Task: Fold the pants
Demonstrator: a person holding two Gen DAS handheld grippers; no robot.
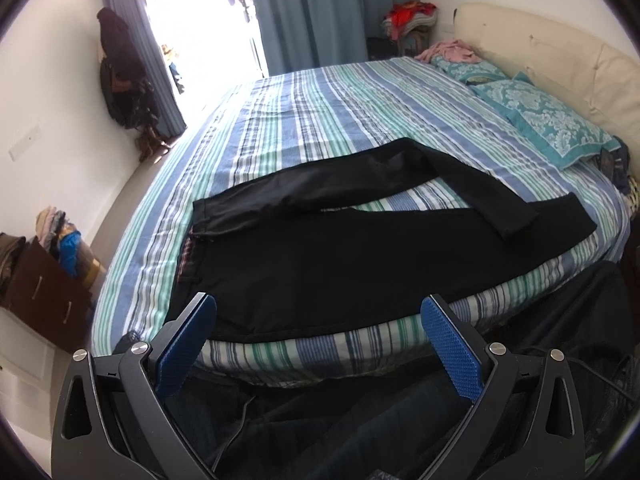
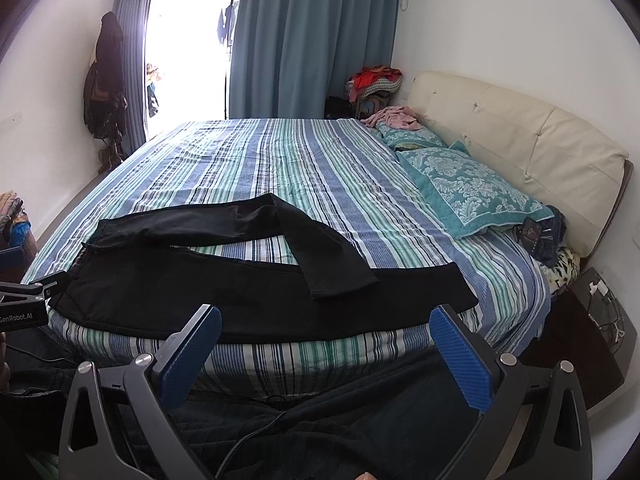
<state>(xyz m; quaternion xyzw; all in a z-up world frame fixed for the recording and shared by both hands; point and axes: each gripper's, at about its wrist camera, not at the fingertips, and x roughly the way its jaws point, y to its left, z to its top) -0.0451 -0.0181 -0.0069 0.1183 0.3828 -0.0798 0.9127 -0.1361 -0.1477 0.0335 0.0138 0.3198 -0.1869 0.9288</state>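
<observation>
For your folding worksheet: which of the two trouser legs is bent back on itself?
The far leg: it kinks and crosses onto the near leg, which lies straight along the bed's front edge.

Blown-out daylight from the window (image 2: pixel 188 52); fisheye-bent edges, dark corners.

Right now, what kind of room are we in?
Most likely a home bedroom: a bed with a striped sheet, patterned pillows against a padded headboard, and curtains beside a bright glass door.
</observation>
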